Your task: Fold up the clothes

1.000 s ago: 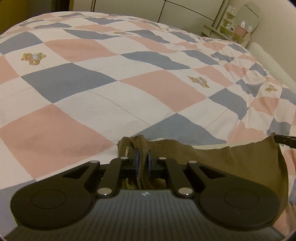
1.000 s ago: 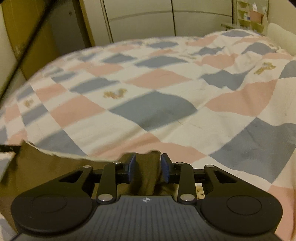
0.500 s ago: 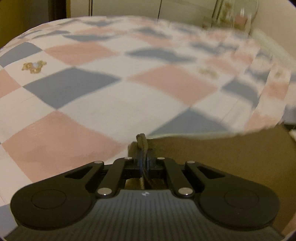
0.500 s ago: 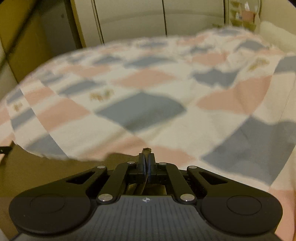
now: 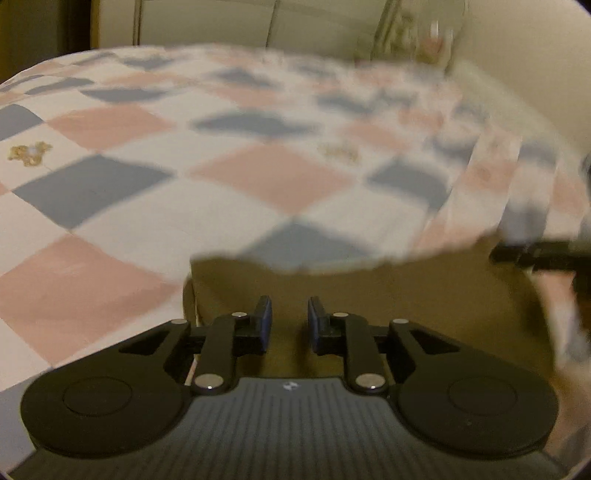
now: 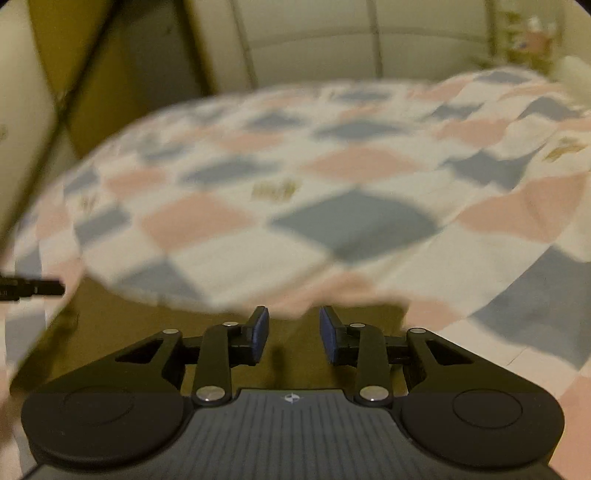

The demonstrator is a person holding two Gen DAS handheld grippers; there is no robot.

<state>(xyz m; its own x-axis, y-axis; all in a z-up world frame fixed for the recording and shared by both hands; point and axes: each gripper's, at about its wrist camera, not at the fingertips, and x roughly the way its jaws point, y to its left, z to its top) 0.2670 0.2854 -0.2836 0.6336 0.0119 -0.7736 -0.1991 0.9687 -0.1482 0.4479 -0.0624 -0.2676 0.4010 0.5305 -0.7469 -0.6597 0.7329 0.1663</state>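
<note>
An olive-brown garment (image 5: 388, 295) lies flat on the checked bedspread, just under both grippers. My left gripper (image 5: 290, 319) is open above the garment's left end, with nothing between its fingers. In the right wrist view the same garment (image 6: 155, 325) spreads to the left, and my right gripper (image 6: 293, 330) is open above its right end. The other gripper's tip shows at the right edge of the left wrist view (image 5: 532, 254) and at the left edge of the right wrist view (image 6: 33, 286). Both views are blurred by motion.
The pink, blue and white checked bedspread (image 5: 258, 173) fills the area ahead. Pale wardrobe doors (image 6: 332, 37) stand beyond the bed. A small shelf with items (image 5: 417, 33) is at the far right corner. A dark yellow panel (image 6: 96, 74) is at the left.
Both grippers were shut on the garment's edge half a second ago; both have now opened and let it go. The garment lies flatter on the bed.
</note>
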